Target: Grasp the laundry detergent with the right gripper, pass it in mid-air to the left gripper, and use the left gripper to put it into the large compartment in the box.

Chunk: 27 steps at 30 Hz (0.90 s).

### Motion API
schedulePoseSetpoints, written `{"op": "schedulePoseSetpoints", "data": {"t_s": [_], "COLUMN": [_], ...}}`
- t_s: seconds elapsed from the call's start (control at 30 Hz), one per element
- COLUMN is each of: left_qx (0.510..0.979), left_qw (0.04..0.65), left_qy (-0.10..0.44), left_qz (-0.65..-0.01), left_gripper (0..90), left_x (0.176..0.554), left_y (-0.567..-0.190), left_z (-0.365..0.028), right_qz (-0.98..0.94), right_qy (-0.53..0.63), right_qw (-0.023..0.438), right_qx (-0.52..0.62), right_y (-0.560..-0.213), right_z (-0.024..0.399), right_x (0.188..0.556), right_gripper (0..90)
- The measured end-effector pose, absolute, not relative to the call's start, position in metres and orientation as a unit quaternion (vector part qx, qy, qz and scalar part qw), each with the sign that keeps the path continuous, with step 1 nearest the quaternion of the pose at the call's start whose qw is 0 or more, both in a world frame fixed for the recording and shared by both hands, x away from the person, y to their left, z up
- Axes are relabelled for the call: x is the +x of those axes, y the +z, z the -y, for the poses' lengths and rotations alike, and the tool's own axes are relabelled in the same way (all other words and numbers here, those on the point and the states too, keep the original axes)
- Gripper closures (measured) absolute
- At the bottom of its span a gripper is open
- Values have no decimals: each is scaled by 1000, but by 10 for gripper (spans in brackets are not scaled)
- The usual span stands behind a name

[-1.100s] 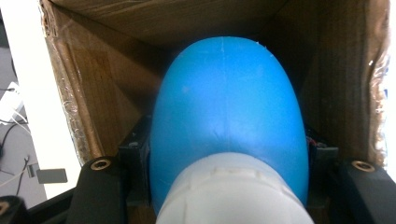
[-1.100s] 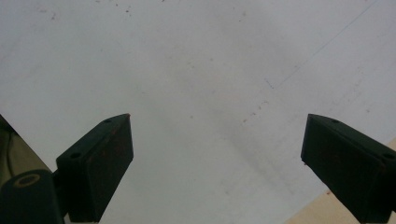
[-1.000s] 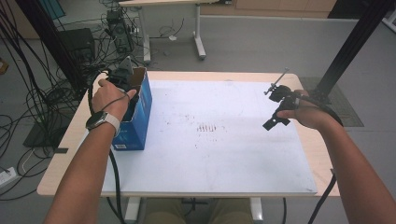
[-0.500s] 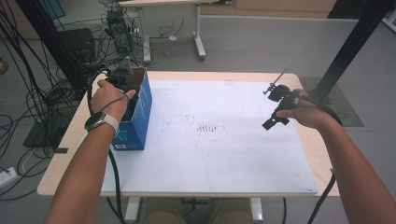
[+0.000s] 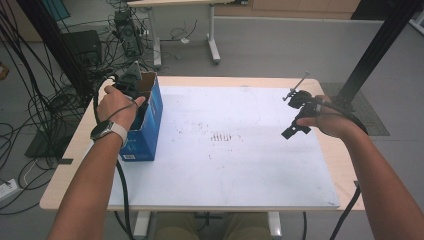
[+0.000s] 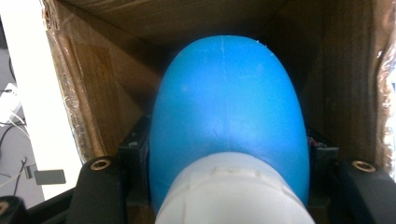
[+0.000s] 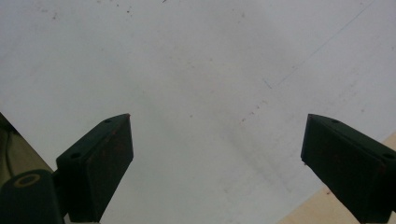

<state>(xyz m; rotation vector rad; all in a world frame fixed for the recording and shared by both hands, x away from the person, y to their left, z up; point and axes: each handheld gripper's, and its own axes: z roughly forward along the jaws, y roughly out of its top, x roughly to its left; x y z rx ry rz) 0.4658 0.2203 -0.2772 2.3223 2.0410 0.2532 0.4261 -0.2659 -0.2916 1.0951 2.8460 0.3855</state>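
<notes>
Left tongs (image 6: 224, 186) inside blue box (image 5: 147, 122) at counter (image 5: 310, 220) left edge, pinching blue bottle (image 6: 226, 116); right tongs (image 7: 217, 158) spread over right edge.

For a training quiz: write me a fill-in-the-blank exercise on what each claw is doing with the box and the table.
1. The left claw grips a rounded object coloured ____.
2. That object sits inside the open cardboard ____, whose outside is blue.
3. The right claw has its jaws ____, with nothing between them.
4. The box stands on the person's ____ side of the white table.

Missing words: blue; box; open; left
</notes>
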Motion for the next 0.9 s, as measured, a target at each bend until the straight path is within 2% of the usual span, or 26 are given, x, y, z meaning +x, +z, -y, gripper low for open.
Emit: {"op": "schedulePoseSetpoints", "data": {"t_s": [0.9], "left_qx": [747], "left_qw": [22], "left_qy": [79], "left_qz": [-659], "left_gripper": [373], "left_x": [463], "left_y": [-277], "left_z": [-223], "right_qz": [-925], "right_qy": [126], "right_qw": [38], "right_qx": [357], "right_y": [-287], "right_z": [266], "right_x": [427], "right_gripper": [91]}}
